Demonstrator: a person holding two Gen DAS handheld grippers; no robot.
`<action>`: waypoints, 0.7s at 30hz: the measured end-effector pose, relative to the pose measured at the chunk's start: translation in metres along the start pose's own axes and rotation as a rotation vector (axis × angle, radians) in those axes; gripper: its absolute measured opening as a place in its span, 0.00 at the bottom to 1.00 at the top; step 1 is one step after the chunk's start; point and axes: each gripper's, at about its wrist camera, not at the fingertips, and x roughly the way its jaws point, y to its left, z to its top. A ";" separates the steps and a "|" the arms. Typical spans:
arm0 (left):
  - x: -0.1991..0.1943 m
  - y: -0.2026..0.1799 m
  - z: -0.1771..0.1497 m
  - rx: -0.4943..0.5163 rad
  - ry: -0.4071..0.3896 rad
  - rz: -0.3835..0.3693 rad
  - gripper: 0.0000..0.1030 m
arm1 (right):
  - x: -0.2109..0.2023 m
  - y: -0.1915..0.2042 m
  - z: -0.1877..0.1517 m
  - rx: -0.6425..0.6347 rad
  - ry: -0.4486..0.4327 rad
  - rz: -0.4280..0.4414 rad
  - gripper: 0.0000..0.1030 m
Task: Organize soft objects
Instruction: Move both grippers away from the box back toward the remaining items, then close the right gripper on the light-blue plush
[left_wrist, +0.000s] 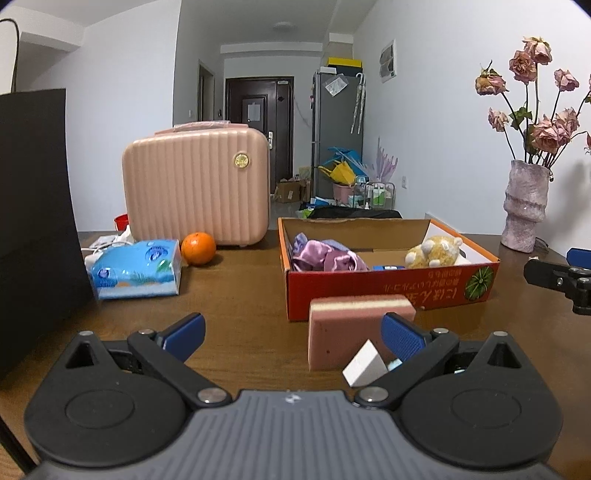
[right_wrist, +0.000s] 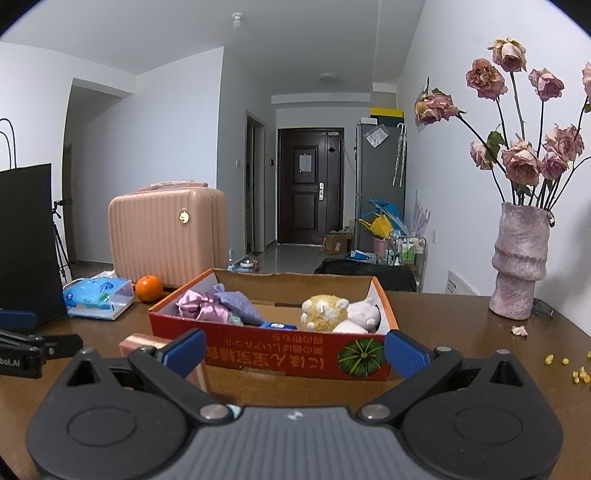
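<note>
A red cardboard box (left_wrist: 388, 291) (right_wrist: 269, 354) stands on the wooden table. It holds purple satin cloth (left_wrist: 325, 254) (right_wrist: 203, 306), a yellow plush toy (left_wrist: 436, 251) (right_wrist: 325, 312) and a white plush toy (right_wrist: 364, 312). A pink sponge (left_wrist: 343, 332) (right_wrist: 140, 341) stands on edge in front of the box, between my left gripper's fingers, nearer the right one. A white foam wedge (left_wrist: 364, 363) lies beside it. My left gripper (left_wrist: 291, 336) is open and empty. My right gripper (right_wrist: 293, 352) is open and empty, facing the box front.
A pink hard case (left_wrist: 195, 188), an orange (left_wrist: 198, 248) and a blue tissue pack (left_wrist: 136, 267) stand at the back left. A black bag (left_wrist: 33, 221) is on the far left. A vase of dried roses (right_wrist: 519, 262) stands right, with crumbs (right_wrist: 576, 374) nearby.
</note>
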 end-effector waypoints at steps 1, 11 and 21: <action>-0.001 0.000 0.000 -0.001 0.001 -0.001 1.00 | 0.000 0.001 -0.001 -0.002 0.004 0.000 1.00; 0.001 0.007 -0.004 -0.030 0.018 0.005 1.00 | 0.007 0.018 -0.002 -0.049 0.076 0.019 1.00; 0.005 0.013 -0.006 -0.036 0.042 -0.004 1.00 | 0.038 0.047 -0.007 -0.189 0.234 0.076 1.00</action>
